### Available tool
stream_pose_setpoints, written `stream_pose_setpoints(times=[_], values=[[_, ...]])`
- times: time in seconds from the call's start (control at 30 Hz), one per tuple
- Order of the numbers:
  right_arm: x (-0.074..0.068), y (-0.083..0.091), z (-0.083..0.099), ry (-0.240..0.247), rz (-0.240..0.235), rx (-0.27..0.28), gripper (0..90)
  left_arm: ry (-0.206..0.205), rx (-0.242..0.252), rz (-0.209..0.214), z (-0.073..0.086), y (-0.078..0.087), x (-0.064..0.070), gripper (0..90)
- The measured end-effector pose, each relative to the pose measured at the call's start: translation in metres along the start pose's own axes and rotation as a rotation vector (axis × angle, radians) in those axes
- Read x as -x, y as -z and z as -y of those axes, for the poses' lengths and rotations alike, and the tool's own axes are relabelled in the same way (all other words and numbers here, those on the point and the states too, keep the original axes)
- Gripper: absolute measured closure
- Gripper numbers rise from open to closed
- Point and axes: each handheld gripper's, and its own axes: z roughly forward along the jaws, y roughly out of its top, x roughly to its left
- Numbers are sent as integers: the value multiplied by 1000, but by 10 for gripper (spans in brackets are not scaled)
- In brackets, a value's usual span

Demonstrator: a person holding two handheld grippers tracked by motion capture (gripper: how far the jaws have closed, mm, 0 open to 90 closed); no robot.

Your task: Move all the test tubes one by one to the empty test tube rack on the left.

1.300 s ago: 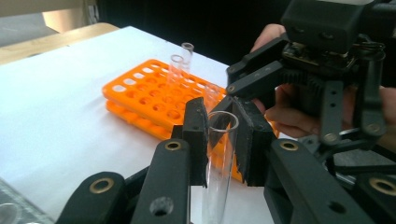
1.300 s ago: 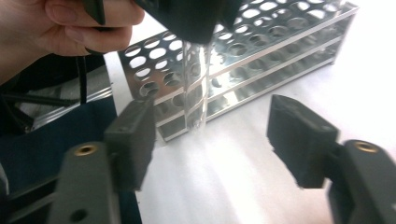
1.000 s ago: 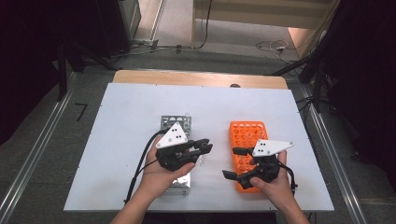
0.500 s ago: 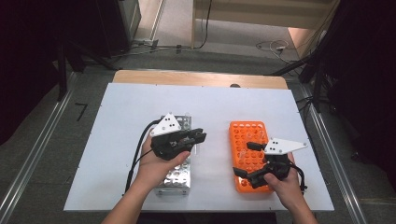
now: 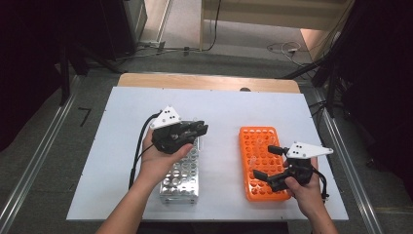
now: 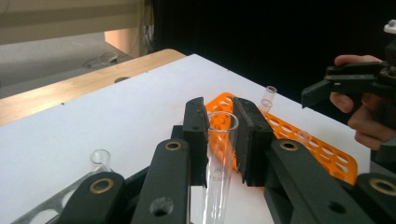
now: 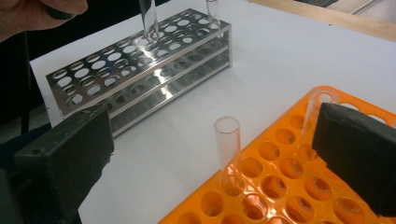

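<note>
While the left hand-held gripper [image 6: 221, 140] grasps a glass tube [image 6: 219, 163] above the steel rack [image 5: 181, 175], two tubes stand in the orange rack [image 5: 260, 163] at 3 o'clock, so the transfer looks early, and the right hand-held gripper [image 7: 212, 154] gapes released.

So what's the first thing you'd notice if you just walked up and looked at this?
Probably the bright orange rack on the right side of the white table, with clear tubes standing in it. Next, the left claw pinching a clear glass tube above the shiny metal rack. The right claw is wide open over the orange rack, around another tube without touching it.
</note>
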Motion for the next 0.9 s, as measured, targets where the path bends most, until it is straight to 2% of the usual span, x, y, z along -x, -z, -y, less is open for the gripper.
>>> stream_pose_setpoints(times=[0.2,0.53,0.67,0.9], values=[[8,5,4,-18,23,2,0,-4,2,-41,-4,-4,-13,746],[18,11,9,-40,49,7,0,22,27,-110,-3,-12,-32,747],[19,12,11,-48,54,9,0,24,41,-141,-1,-18,-37,747],[23,15,12,-60,62,13,0,8,35,-183,4,-28,-42,746]])
